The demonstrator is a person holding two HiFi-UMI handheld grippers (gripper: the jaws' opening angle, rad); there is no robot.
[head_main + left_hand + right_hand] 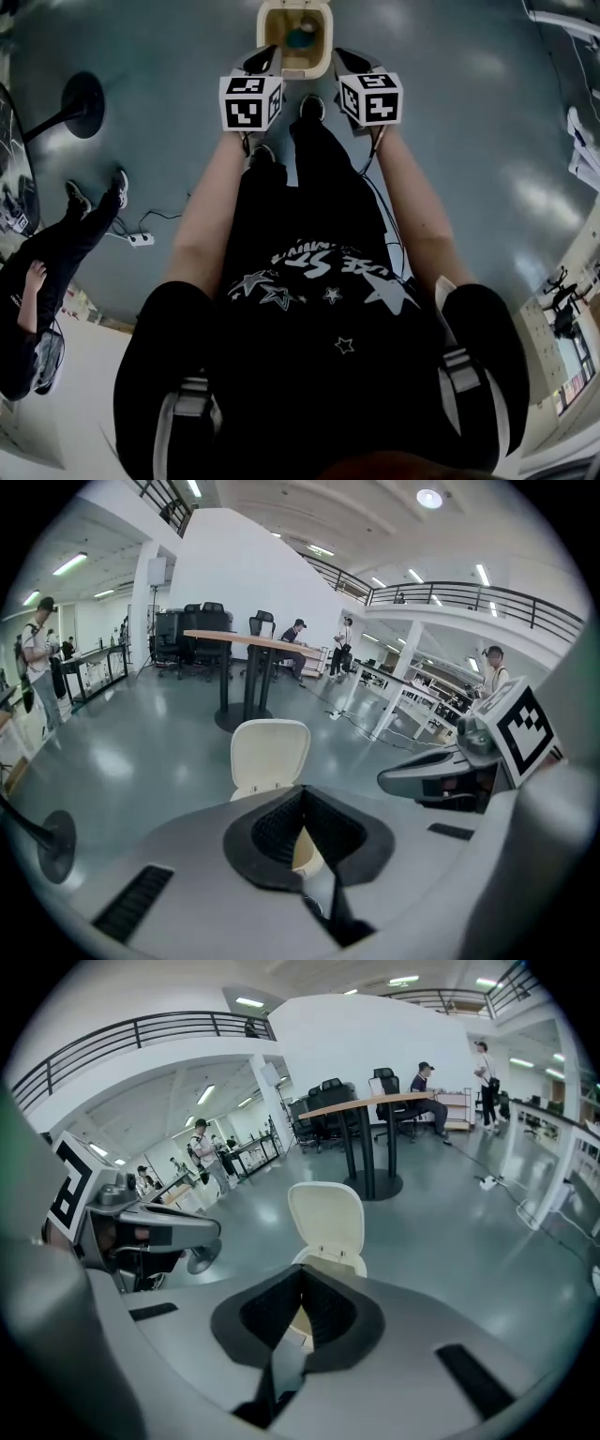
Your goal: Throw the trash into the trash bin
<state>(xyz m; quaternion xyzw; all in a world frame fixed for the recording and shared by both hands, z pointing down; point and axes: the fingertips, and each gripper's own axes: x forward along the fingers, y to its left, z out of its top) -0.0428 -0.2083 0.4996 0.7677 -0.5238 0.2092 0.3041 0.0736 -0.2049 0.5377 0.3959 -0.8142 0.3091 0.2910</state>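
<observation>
Head view, nearest first: my forearms (211, 206) reach out toward 12 o'clock. At their ends sit my left gripper (266, 58) at about 11 o'clock and my right gripper (349, 60) at about 1 o'clock, side by side, each with its marker cube on top. Just past their tips, dead on 12 o'clock, the cream trash bin (267, 33) stands on the grey floor (450, 122) with its lid up. A teal piece of trash (301, 37) lies inside it; what it is I cannot tell.

Along my left jaws, the pads meet tip to tip with nothing between them. The bin's raised lid (270, 754) stands right beyond at 12 o'clock, and my other gripper shows at 3 o'clock. My right jaws are pressed together too, and empty, with the same lid at 12 o'clock and the left gripper at 9 o'clock.

Farther out in the head view, a round black stand base (82, 103) rests on the floor at 10 o'clock, and a bystander (47, 272) is at 8 o'clock. Well beyond the bin, the gripper views show a long table (246, 641) on black pedestal legs, with dark office chairs (202, 621) behind it.
</observation>
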